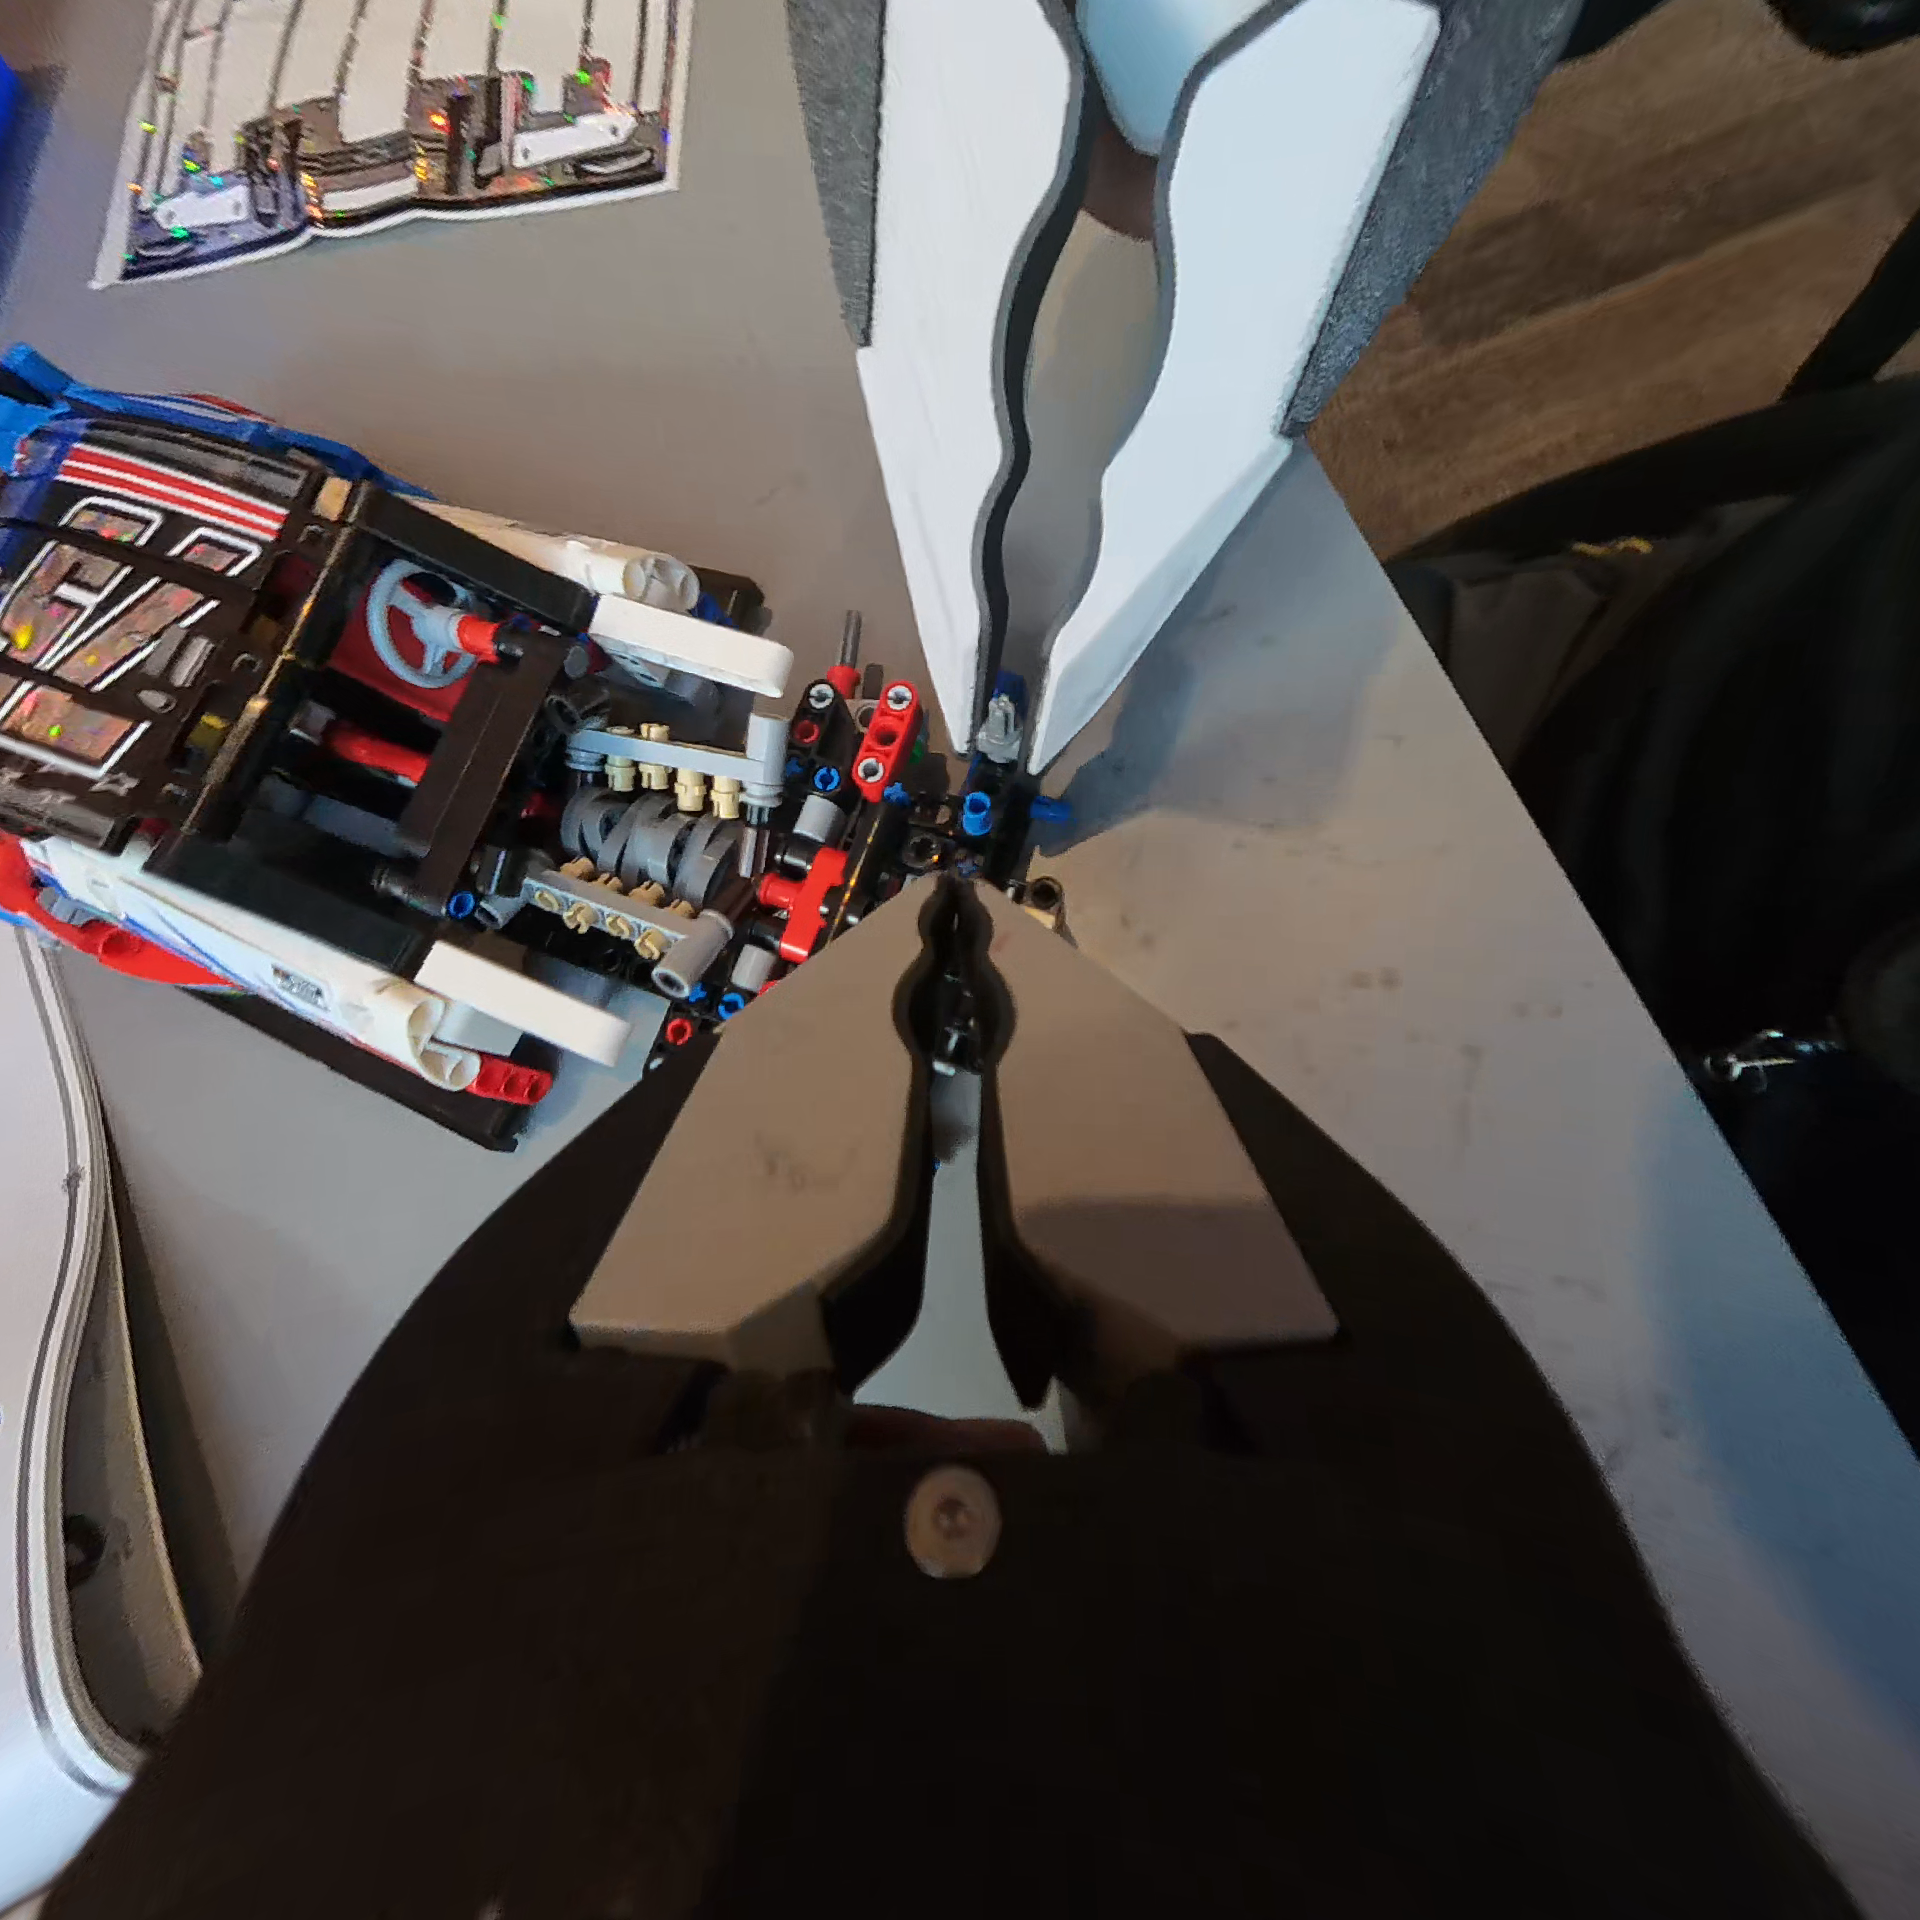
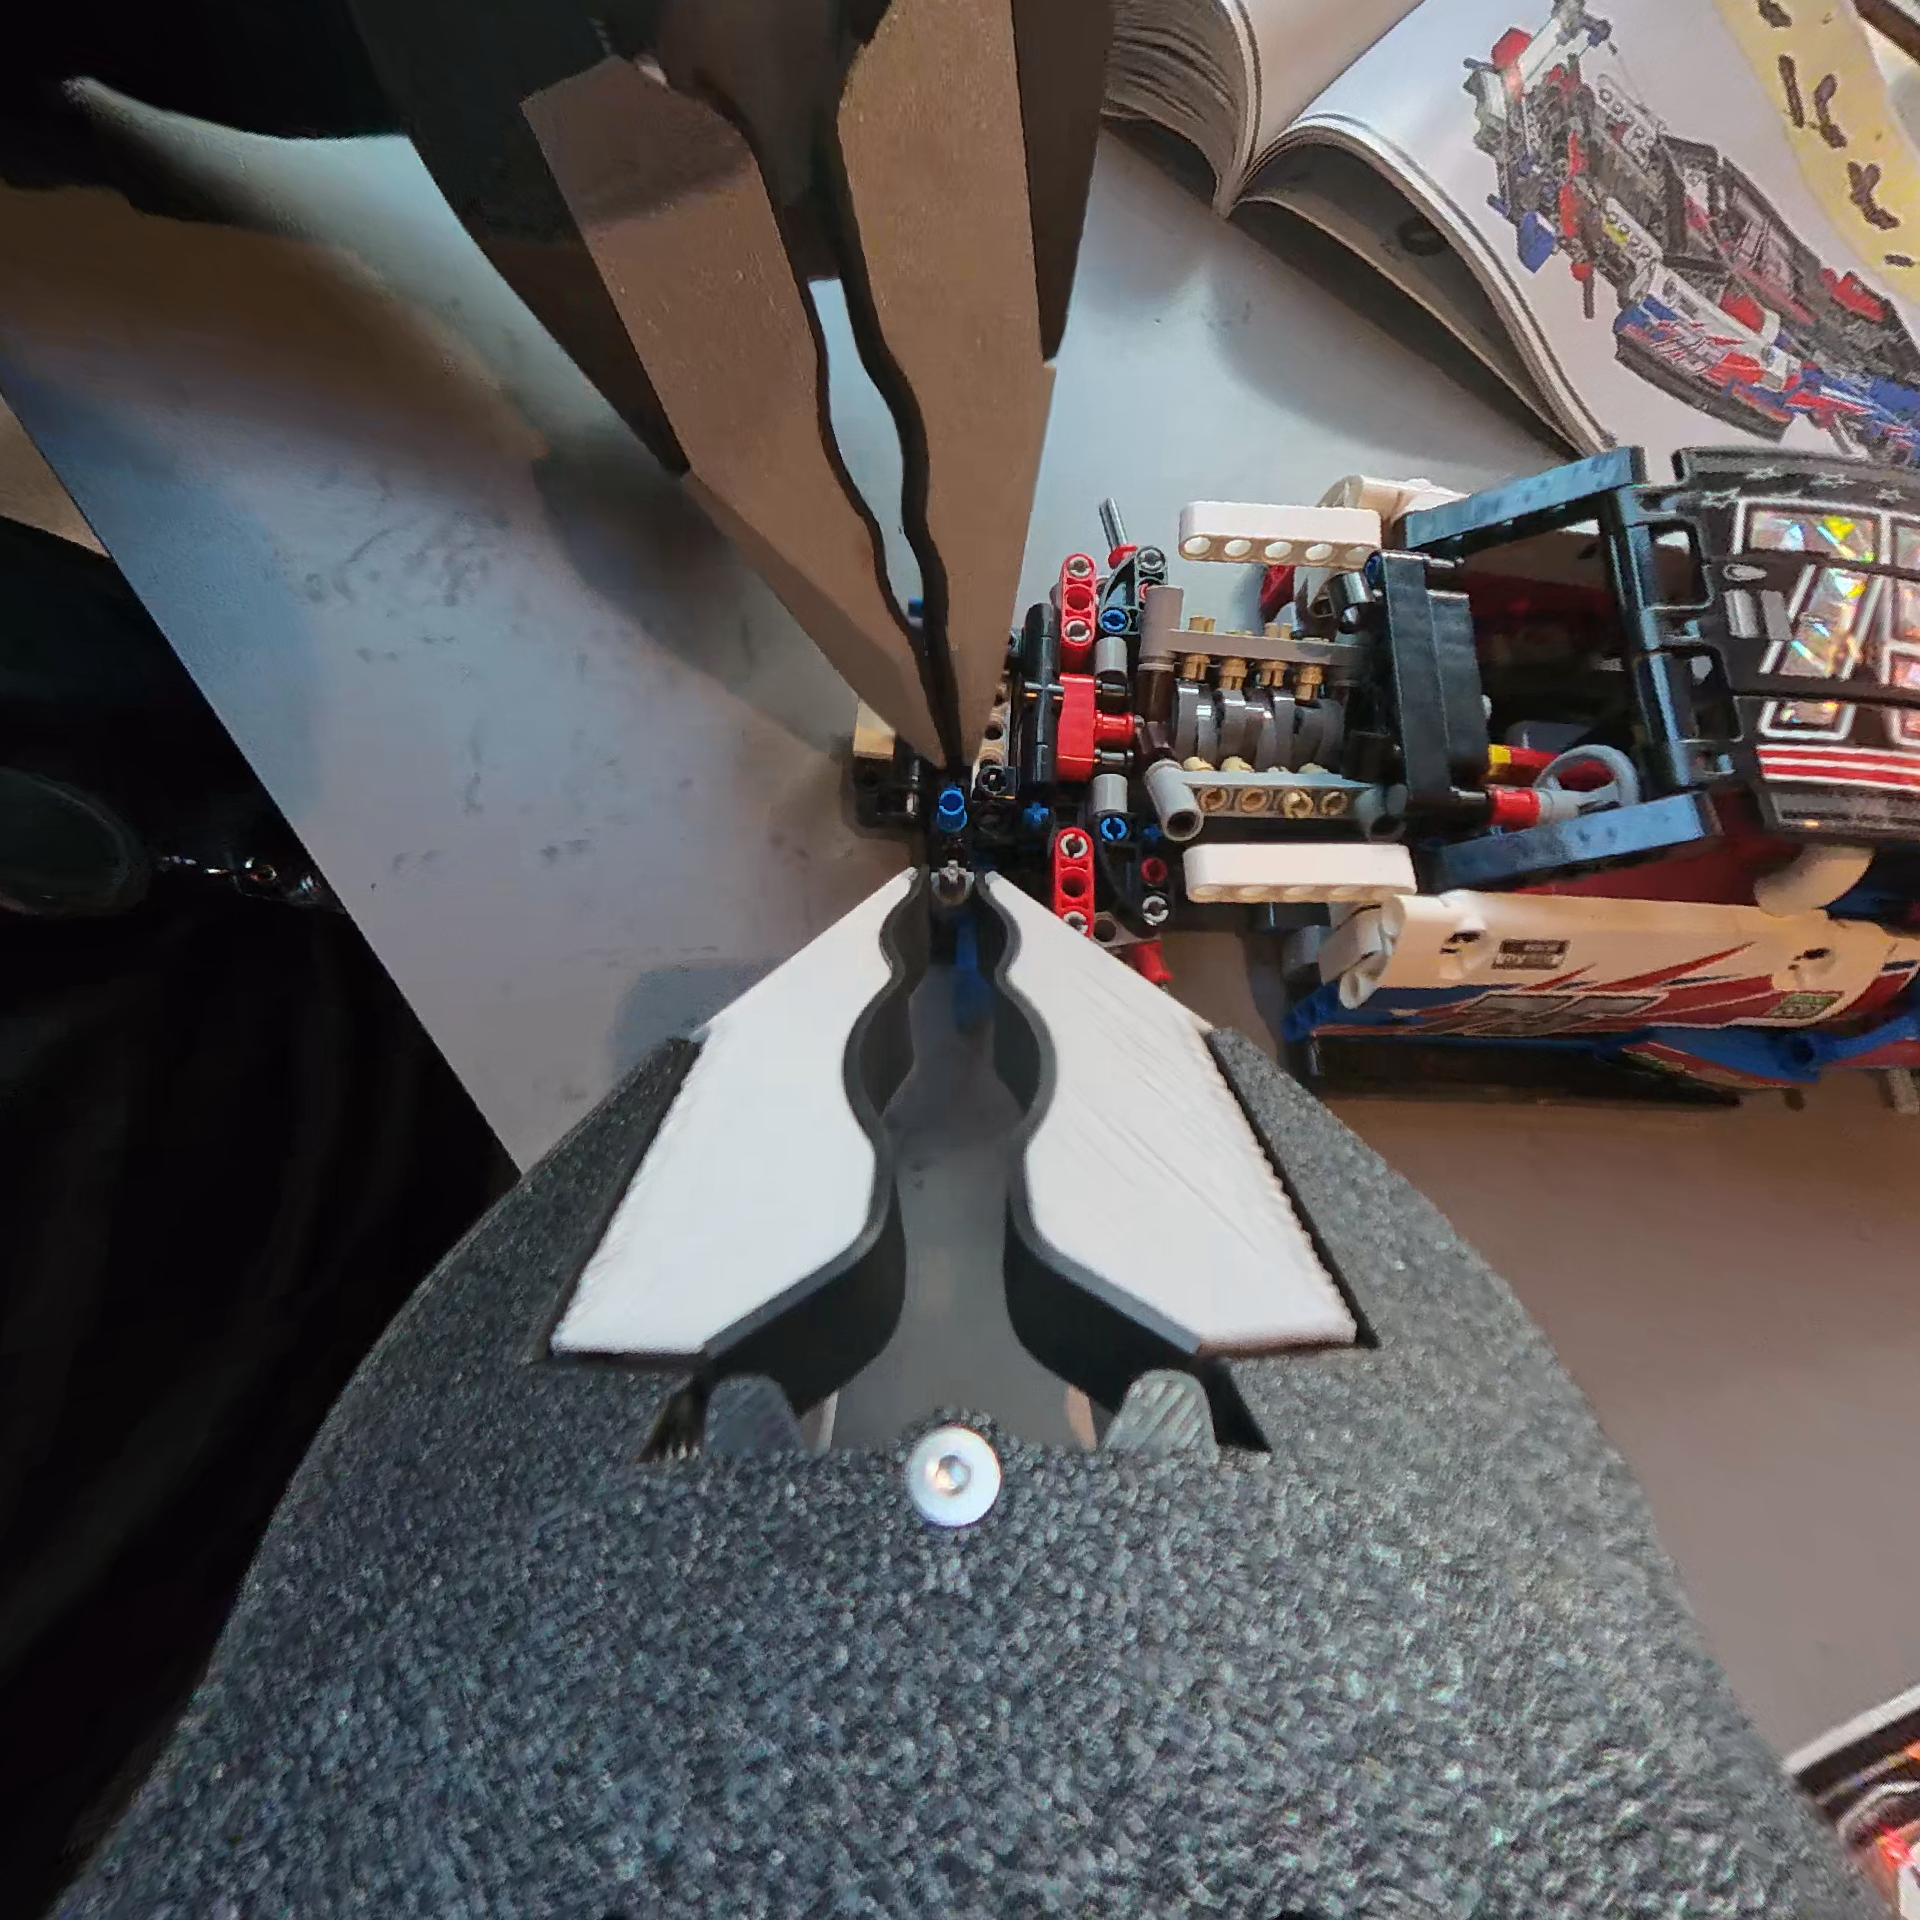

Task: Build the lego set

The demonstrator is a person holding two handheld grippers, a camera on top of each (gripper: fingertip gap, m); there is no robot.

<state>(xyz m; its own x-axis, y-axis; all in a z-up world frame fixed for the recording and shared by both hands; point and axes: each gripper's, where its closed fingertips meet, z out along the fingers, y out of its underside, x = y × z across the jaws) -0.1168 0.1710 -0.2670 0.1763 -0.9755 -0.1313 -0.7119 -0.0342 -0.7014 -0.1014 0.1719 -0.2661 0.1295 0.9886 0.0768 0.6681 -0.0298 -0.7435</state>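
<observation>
**Closing in on the car's open front end**

Working at the nose of the car [image 1: 343, 748], both tools meet at the bare frame. The left gripper [image 1: 951, 894] has its fingers clenched on a small black piece [image 1: 961, 997]; the right gripper [image 2: 951, 883] pinches a small grey-and-blue piece [image 2: 961, 935] against the frame. Cabin, roof, side panels and engine [image 2: 1257, 717] look finished. Judging by the exposed pins, the hood and front bodywork remain. An instruction book [image 2: 1455, 156] lies open on the far surface [image 1: 1299, 727].
</observation>
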